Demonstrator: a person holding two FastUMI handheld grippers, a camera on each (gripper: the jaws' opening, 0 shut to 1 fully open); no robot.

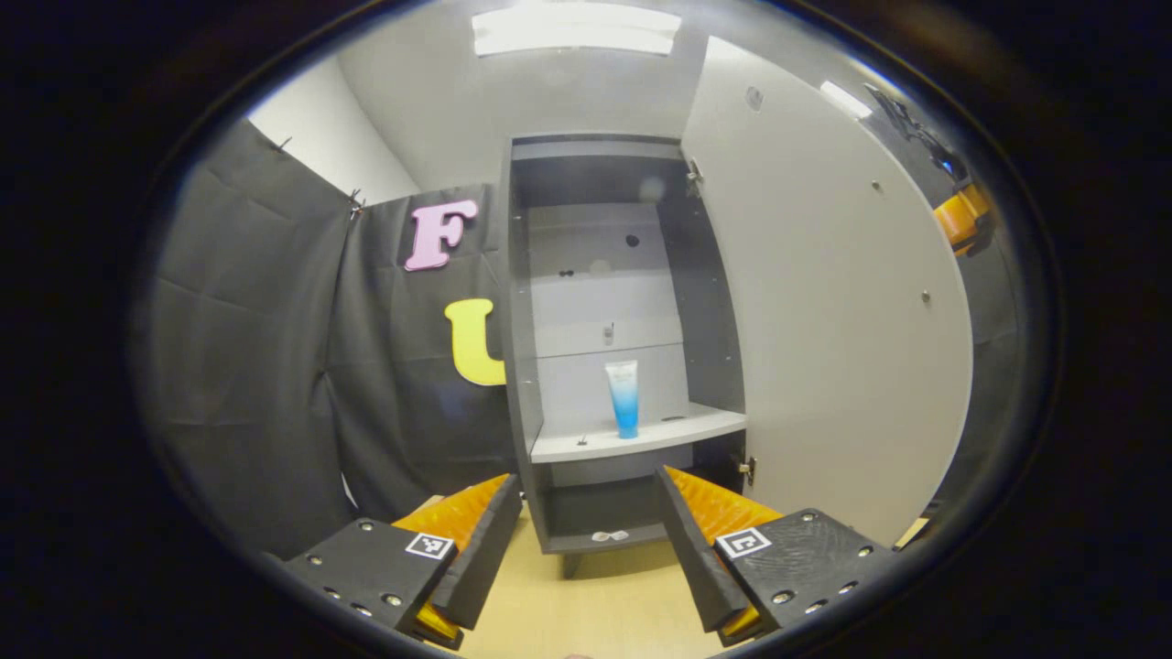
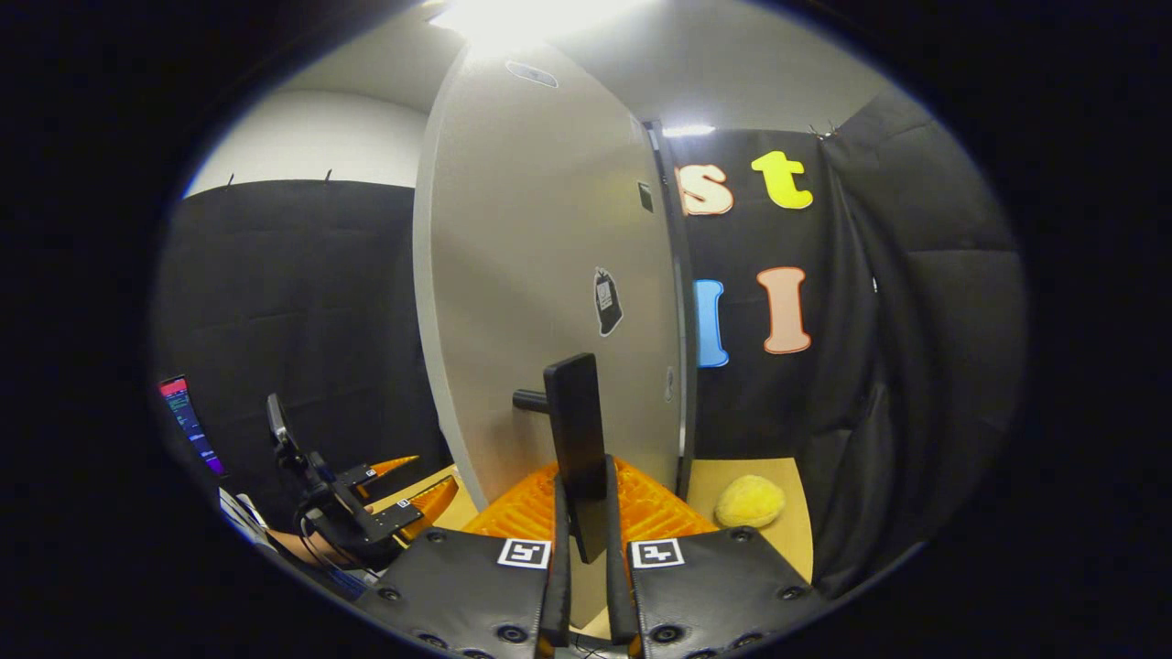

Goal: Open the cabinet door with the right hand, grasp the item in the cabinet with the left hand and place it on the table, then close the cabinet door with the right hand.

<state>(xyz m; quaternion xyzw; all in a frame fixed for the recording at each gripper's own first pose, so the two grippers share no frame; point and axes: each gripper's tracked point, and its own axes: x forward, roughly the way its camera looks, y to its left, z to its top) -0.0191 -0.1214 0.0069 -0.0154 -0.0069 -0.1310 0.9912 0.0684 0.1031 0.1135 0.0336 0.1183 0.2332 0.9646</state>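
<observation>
Tube [image 1: 623,397] stands upright on the middle shelf [image 1: 641,437] of the cabinet [image 1: 522,366], cap end down, flat crimped end up, so its long axis runs vertical. It sits roughly mid-shelf, clear of both cabinet side walls, a bit fwd of the back panel.

From the tube outward: the left tongs [image 1: 586,513] are straight in front of it and lower, fingers spread wide, nothing between them. Seen in the left gripper view the tube lies just about on the centre line between the two fingers, above them and well apart, w/ the shelf edge in between. So, as I judge it, the coming move is a plain fwd-and-up reach; since the tube is vertical, the fingers want to close across its width from either side, not along its length.

To the right of the tube the cabinet door [image 1: 824,302] is swung wide open, leaving the opening free. On the door's outer face the right tongs [image 2: 582,513] are pressed together on the dark handle [image 2: 575,430], one finger each side, pinching it. That hand is busy holding the door and sits behind it from the tube, so the left is the nearer and the only free one.

Below the tube's shelf, a small pale thing on the cabinet floor; can't tell what. The table [image 1: 595,604] under the cabinet is light wood; a yellow soft lump [image 2: 749,501] lies on it beyond the door's hinge edge.
</observation>
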